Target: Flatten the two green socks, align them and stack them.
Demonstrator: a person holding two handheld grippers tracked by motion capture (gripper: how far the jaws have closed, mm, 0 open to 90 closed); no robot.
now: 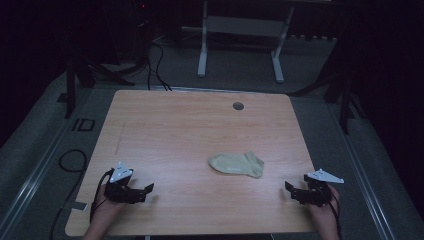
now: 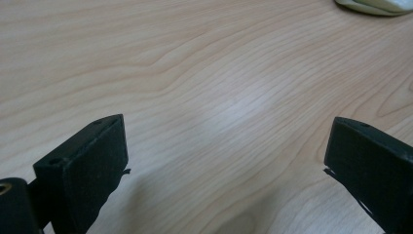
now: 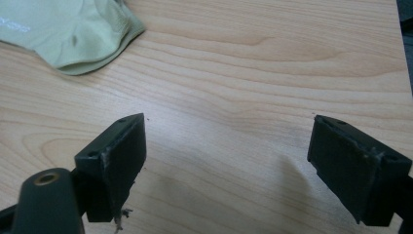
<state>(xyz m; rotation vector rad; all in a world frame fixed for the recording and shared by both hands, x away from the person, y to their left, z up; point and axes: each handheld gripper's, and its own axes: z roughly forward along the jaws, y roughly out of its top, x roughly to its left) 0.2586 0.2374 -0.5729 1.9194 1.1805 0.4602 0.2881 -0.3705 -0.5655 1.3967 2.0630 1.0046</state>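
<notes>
The jaws of both grippers are spread wide apart, with nothing held between them. In the high view, the left gripper [image 1: 142, 192] is seen low over the near left part of the wooden table [image 1: 190, 125], close to the near edge and a little in from the left edge, its jaws pointed toward the table's middle. The right gripper [image 1: 292, 191] is placed near the near right corner, close to the right edge, its jaws pointed inward toward the left. A pale green sock [image 1: 236, 163] is laid flat between the two, nearer the right gripper and apart from both; bare wood is left all around it, and the far half of the table is taken up by a small dark round inset [image 1: 238, 106] alone, near the far edge. In the left gripper view, bare wood grain is seen between the black jaws of the left gripper [image 2: 224, 146], and a sliver of the sock [image 2: 375, 6] is cut by the top edge at upper right, well apart from the jaws. In the right gripper view, the sock [image 3: 68, 34] is seen at upper left, near but clear of the left-hand jaw of the right gripper [image 3: 226, 146]; open wood lies ahead, and the table's edge is met at the far right.
</notes>
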